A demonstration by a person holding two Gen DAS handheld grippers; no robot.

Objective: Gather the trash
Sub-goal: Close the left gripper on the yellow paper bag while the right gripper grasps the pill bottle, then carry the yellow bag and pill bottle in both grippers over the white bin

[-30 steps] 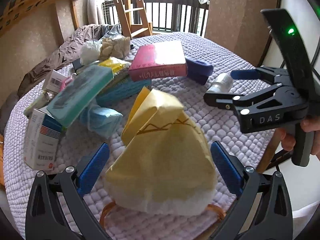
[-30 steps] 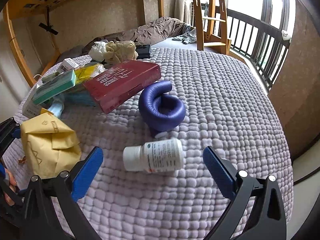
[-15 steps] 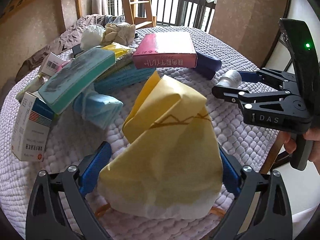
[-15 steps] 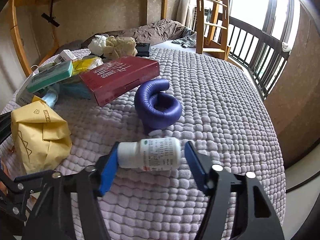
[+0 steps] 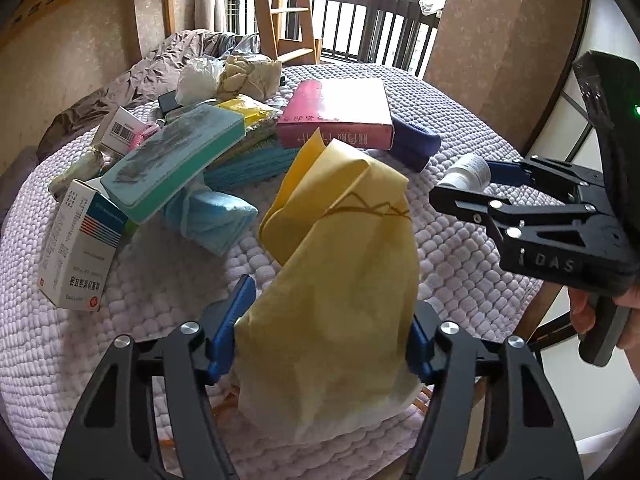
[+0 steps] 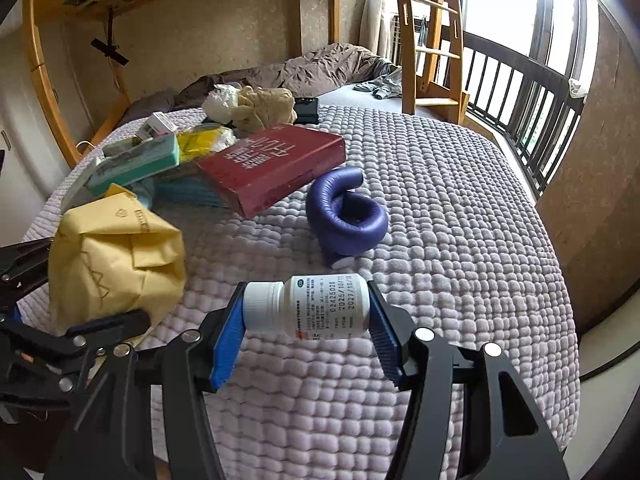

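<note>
A crumpled yellow paper bag (image 5: 344,264) stands on the lilac quilted cover (image 5: 452,248) at the near edge. My left gripper (image 5: 324,336) is closing around it, and its blue pads (image 5: 232,320) touch the bag's two sides. In the right wrist view the same bag (image 6: 116,256) is at the left. A white pill bottle (image 6: 316,308) lies crosswise in my right gripper (image 6: 306,320), which is shut on its cap and base. The left wrist view shows that gripper (image 5: 468,182) to the right of the bag, with the bottle (image 5: 470,170) in it.
Behind the bag lie a red book (image 6: 272,164), a coiled purple band (image 6: 344,216), a teal box (image 5: 172,160), a blue packet (image 5: 212,216), a white medicine carton (image 5: 76,248) and crumpled wrappers (image 5: 228,76). A person's hand (image 5: 628,320) holds the right gripper's handle.
My right gripper closed on the pill bottle and lifted it a little. My left gripper's jaws came in from wide open until they touch the yellow bag.
</note>
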